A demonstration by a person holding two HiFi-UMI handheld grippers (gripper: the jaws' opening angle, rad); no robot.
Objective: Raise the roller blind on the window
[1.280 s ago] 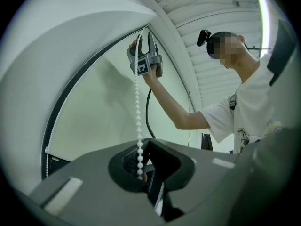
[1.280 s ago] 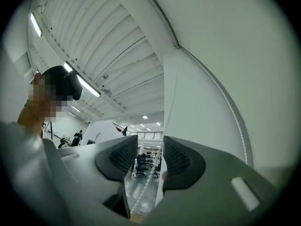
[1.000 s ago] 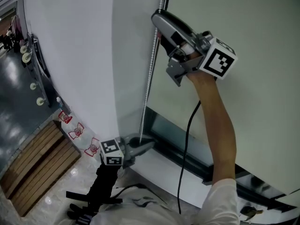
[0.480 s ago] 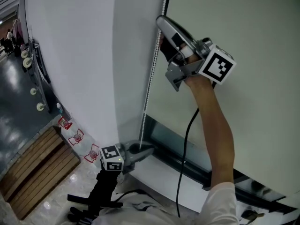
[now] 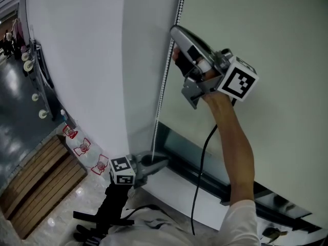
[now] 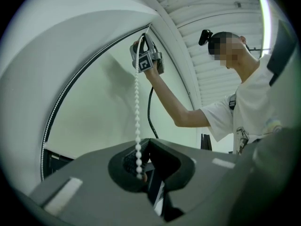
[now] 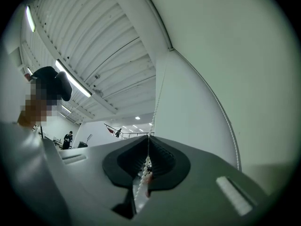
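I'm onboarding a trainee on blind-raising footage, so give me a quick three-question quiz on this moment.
1. True or false: the left tool is shut on the white beaded pull chain.
2. Which tool grips the chain higher up: A left, B right?
3. Fill in: the pale fabric roller blind is mostly ____.
Key: 1 true. 2 B; its jaws have just been closing, with the chain between them. 3 lowered.
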